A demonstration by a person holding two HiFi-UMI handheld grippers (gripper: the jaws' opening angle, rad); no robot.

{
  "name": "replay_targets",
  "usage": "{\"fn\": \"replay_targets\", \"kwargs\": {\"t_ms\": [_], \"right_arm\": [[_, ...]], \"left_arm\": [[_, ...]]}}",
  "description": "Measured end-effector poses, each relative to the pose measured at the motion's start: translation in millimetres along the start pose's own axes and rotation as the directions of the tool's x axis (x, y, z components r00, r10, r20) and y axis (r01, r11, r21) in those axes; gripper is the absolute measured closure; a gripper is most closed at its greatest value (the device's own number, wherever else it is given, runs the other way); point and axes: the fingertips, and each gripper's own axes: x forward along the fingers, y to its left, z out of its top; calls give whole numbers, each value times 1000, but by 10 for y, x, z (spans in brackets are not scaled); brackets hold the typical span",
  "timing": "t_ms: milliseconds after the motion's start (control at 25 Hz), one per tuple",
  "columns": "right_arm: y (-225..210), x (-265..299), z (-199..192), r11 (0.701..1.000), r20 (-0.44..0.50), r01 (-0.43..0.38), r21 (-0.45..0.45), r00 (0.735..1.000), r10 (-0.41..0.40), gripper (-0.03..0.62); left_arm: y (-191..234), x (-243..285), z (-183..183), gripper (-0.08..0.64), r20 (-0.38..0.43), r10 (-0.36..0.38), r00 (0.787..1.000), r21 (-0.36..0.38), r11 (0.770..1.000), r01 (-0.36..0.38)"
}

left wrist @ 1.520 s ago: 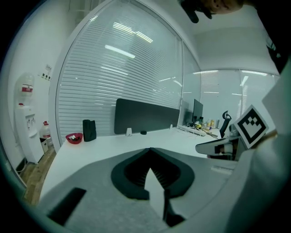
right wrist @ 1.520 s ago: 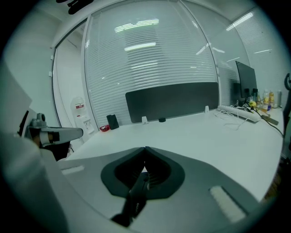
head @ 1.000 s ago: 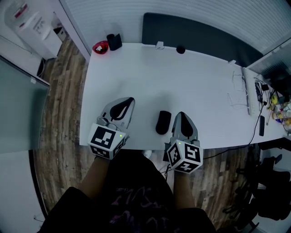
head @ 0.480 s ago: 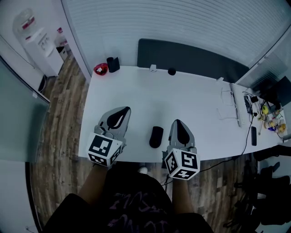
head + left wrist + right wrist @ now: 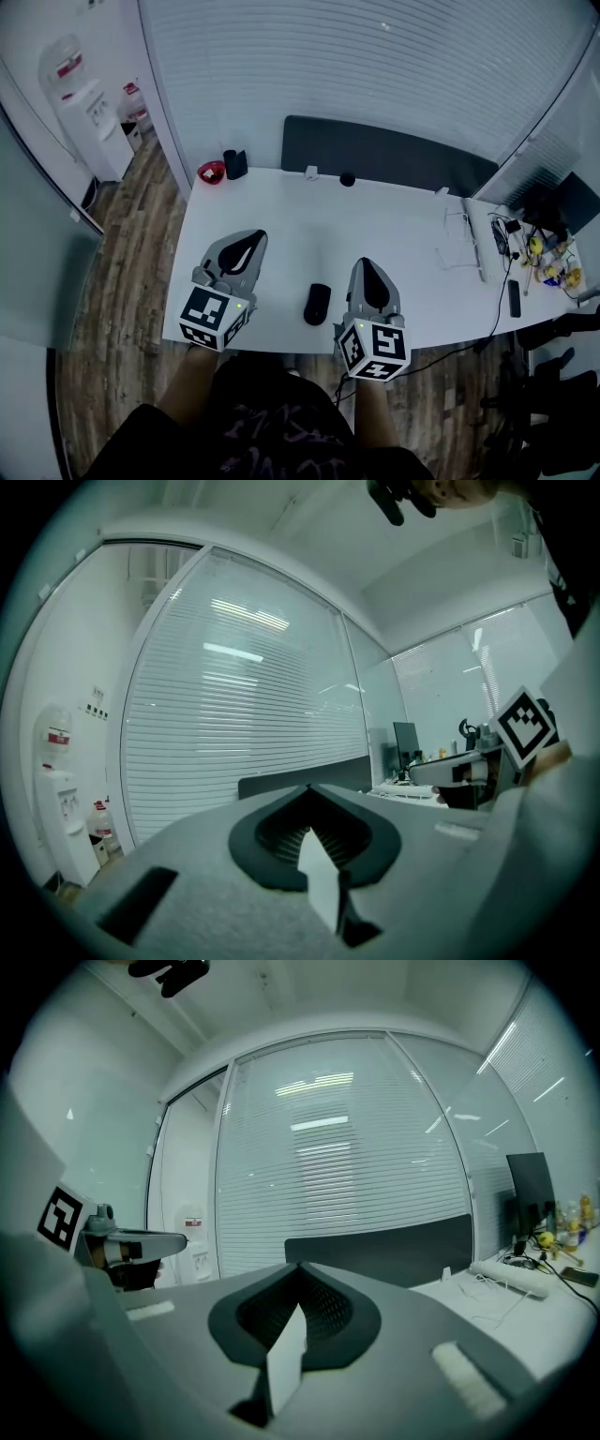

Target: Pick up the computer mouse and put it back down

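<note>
The black computer mouse [image 5: 317, 305] lies on the white table [image 5: 281, 211] near its front edge, between my two grippers and touched by neither. My left gripper [image 5: 255, 235] hangs above the table to the mouse's left, jaws closed tip to tip with nothing in them. On the mouse's right my right gripper [image 5: 366, 264] is likewise shut and empty. In the left gripper view the left gripper [image 5: 307, 787] points level at the slatted wall. The right gripper [image 5: 300, 1266] in its own view does the same; no mouse shows in either gripper view.
A red bowl [image 5: 211, 172] and a black cup [image 5: 234, 164] stand at the table's far left corner. A dark panel [image 5: 384, 155] runs behind the table. White cables and a bar [image 5: 472, 248] lie at the right end. A water dispenser [image 5: 89, 122] stands far left.
Both grippers have risen above the table while staying shut. The table and mouse look smaller and lower in the head view. The mouse has stayed on the table.
</note>
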Motion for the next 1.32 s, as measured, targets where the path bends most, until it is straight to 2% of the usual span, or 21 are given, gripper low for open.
{"fn": "replay_targets", "kwargs": {"t_ms": [320,1320], "right_arm": [[-10,-95,119,1000,26,-1,-3,1000,1,588],[60,-131,137,1000,38,10,-10,999,-10,588]], "left_arm": [[-44,-88,105,560,16,11,1000,15,1000,-11],[-5,-140,127,560,28,3,1000,11,1000,-4]]}}
